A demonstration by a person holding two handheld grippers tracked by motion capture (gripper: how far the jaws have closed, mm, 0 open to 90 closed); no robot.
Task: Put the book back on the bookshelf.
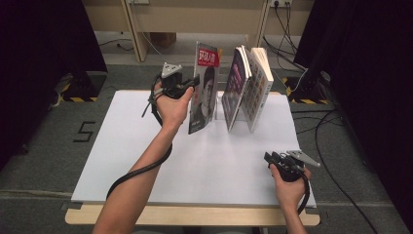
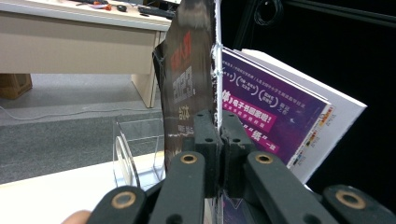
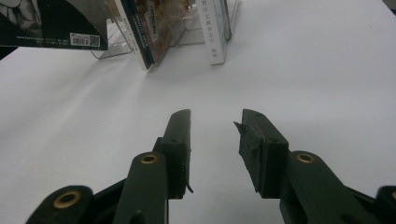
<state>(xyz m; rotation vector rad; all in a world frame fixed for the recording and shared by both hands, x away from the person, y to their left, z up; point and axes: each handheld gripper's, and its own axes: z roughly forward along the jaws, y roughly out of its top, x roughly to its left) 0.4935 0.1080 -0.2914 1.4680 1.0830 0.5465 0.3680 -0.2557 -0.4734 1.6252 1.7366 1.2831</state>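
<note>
My left gripper (image 1: 195, 82) is shut on the edge of a dark magazine (image 1: 204, 92) with a face on its cover, holding it upright and off the table. In the left gripper view the jaws of my left gripper (image 2: 218, 122) pinch the magazine (image 2: 189, 70) at its white edge. Just right of it two books (image 1: 247, 87) lean in a clear acrylic stand (image 2: 135, 149); the nearer one has a purple cover (image 2: 271, 109). My right gripper (image 1: 269, 158) hovers low at the table's front right, and the jaws of my right gripper (image 3: 212, 119) stand open around nothing.
The white tabletop (image 1: 146, 146) runs wide to the left and front. Behind the table are wooden desk legs (image 1: 134, 34) and cables (image 1: 292, 29) on the floor. Black curtains hang on both sides.
</note>
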